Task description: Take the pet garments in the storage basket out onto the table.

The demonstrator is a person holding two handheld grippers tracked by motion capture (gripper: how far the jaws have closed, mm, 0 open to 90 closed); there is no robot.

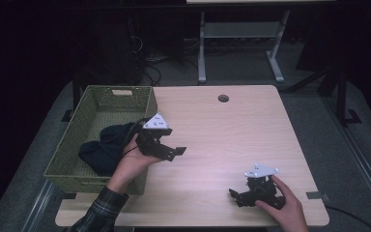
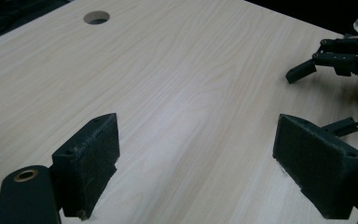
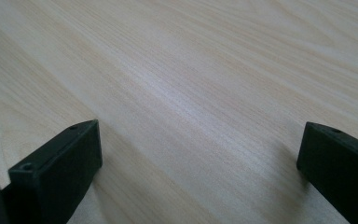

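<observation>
A green woven basket (image 1: 70,145) stands at the table's left edge with a dark cloth (image 1: 104,147) bundled in it. My left gripper (image 1: 175,145) is held just right of the basket, above the table. Its jaws point right, stand wide open and hold nothing (image 2: 196,140). My right gripper (image 1: 235,197) rests low near the front right of the table. It is open too, with bare wood between its jaws (image 3: 200,149). The left gripper view also shows the right gripper (image 2: 319,98) farther off at the upper right.
The light wooden table (image 1: 222,135) has a round cable hole (image 1: 223,98) near its far edge, seen as well from the left gripper (image 2: 96,17). A white desk frame (image 1: 241,34) stands on the floor beyond. Cables lie on the dark floor behind the basket.
</observation>
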